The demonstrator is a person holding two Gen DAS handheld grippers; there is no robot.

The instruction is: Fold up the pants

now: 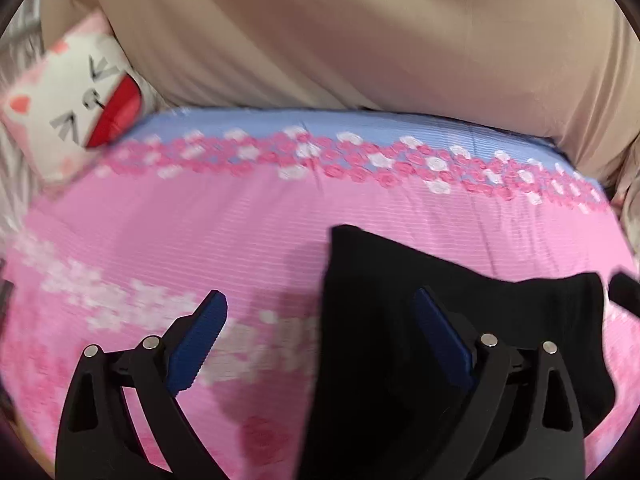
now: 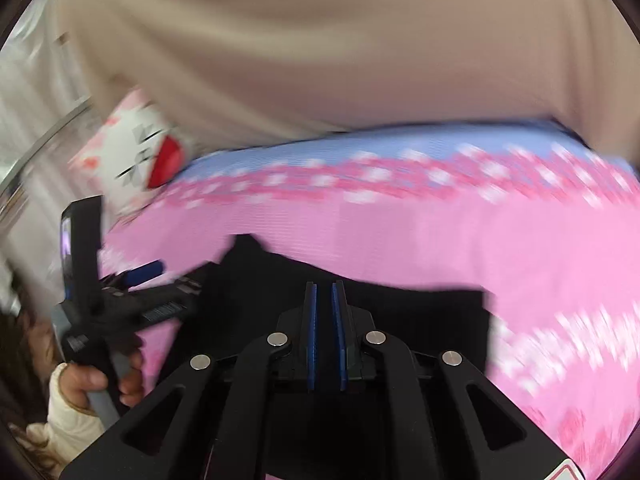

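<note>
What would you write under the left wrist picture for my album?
Open left gripper hovers over black pants on a pink flowered bedsheet, with a cat pillow behind.

Both of your wrist cameras looked forward and down, close over the bed (image 1: 280, 216), toward the beige headboard (image 1: 360, 40). Both views shared the black pants (image 1: 380, 300), the flowered sheet and the cat pillow (image 1: 76, 100); your right view also caught the left tool (image 2: 144, 276).
</note>
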